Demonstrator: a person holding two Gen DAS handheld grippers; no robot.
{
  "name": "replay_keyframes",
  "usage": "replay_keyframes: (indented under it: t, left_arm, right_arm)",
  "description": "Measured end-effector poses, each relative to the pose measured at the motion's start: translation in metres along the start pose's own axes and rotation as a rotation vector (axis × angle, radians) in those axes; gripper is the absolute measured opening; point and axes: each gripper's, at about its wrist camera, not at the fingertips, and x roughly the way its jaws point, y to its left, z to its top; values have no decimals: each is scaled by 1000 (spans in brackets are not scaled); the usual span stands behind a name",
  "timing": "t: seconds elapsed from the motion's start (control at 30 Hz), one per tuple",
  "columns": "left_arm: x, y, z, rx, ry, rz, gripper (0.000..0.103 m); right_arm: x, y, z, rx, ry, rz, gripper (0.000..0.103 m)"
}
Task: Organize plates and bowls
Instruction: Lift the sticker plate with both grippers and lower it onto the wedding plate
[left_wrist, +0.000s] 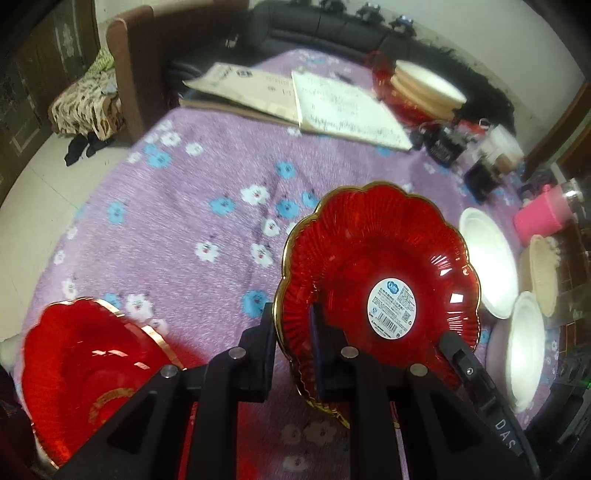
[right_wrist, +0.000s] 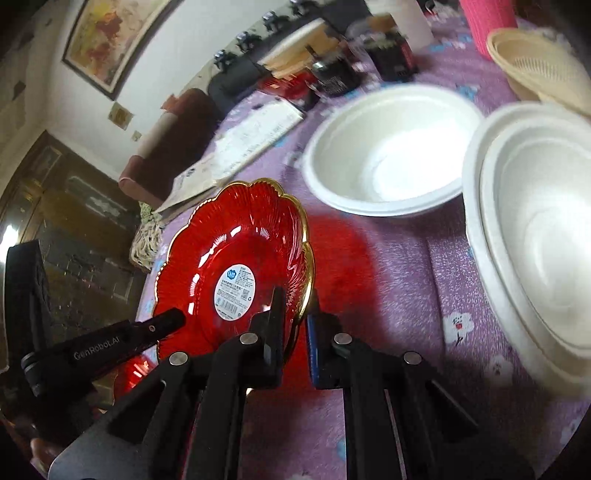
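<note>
A red scalloped plate (left_wrist: 376, 258) with a gold rim and a white label is held tilted above the purple floral tablecloth (left_wrist: 192, 206). My left gripper (left_wrist: 295, 325) is shut on its left rim. My right gripper (right_wrist: 295, 314) is shut on its right rim, where the same plate (right_wrist: 236, 254) shows. A second red plate (left_wrist: 85, 365) lies at the lower left. White bowls (right_wrist: 391, 147) and a nested pair of white bowls (right_wrist: 535, 236) sit to the right, also seen in the left wrist view (left_wrist: 487, 258).
Papers and cardboard (left_wrist: 295, 99) lie at the table's far side. A red dish with stacked beige and white plates (left_wrist: 417, 88) stands at the back. A pink container (left_wrist: 539, 218), a beige basket (right_wrist: 543, 62) and dark small boxes (left_wrist: 447, 147) crowd the right edge.
</note>
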Motion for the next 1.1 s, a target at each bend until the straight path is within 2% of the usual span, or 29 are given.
replay_keyframes:
  t: [0.13, 0.3, 0.53, 0.73, 1.1]
  left_arm:
    - [-29, 11, -12, -3, -63, 0, 16]
    - [-68, 26, -33, 9, -148, 34, 16]
    - [-105, 69, -70, -12, -214, 89, 17]
    - [-110, 109, -93, -69, -210, 128, 17]
    - [-81, 151, -106, -148, -144, 135, 19]
  right_arm:
    - [-19, 19, -14, -61, -45, 21, 10]
    - [-43, 44, -38, -124, -85, 70, 10]
    - [-56, 86, -75, -215, -68, 126, 10]
    - [-47, 120, -109, -303, -17, 140, 11]
    - [-9, 148, -141, -412, 70, 69, 11]
